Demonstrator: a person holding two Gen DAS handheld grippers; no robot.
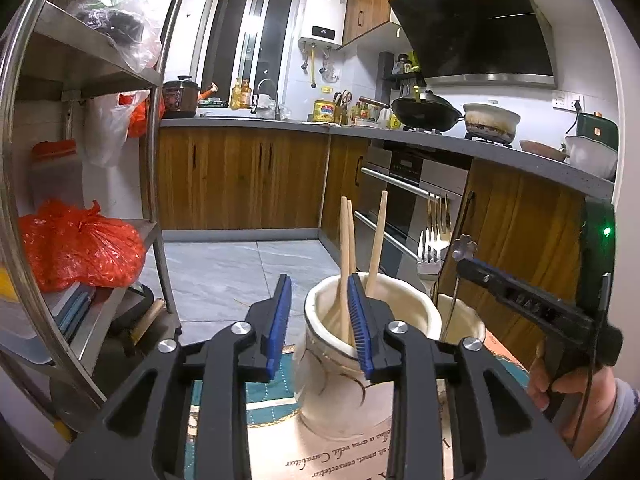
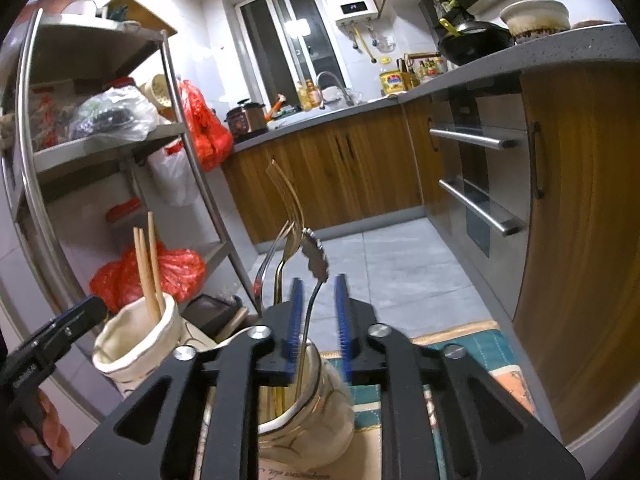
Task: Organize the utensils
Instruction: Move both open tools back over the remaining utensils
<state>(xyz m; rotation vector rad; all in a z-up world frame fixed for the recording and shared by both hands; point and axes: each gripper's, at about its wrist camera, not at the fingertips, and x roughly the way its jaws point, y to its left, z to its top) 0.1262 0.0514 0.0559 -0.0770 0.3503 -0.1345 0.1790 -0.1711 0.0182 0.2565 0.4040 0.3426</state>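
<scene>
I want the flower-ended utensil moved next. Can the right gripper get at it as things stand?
Probably yes. The right gripper is open with the flower-ended utensil standing between its pads, in the right-hand jar. The forks lean away to one side, so nothing seems to block a grasp.

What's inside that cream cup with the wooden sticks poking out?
The cream cup holds three wooden chopsticks leaning against its wall. The cup's wall and the left tongs hide its bottom, so anything lying down there cannot be seen.
</scene>
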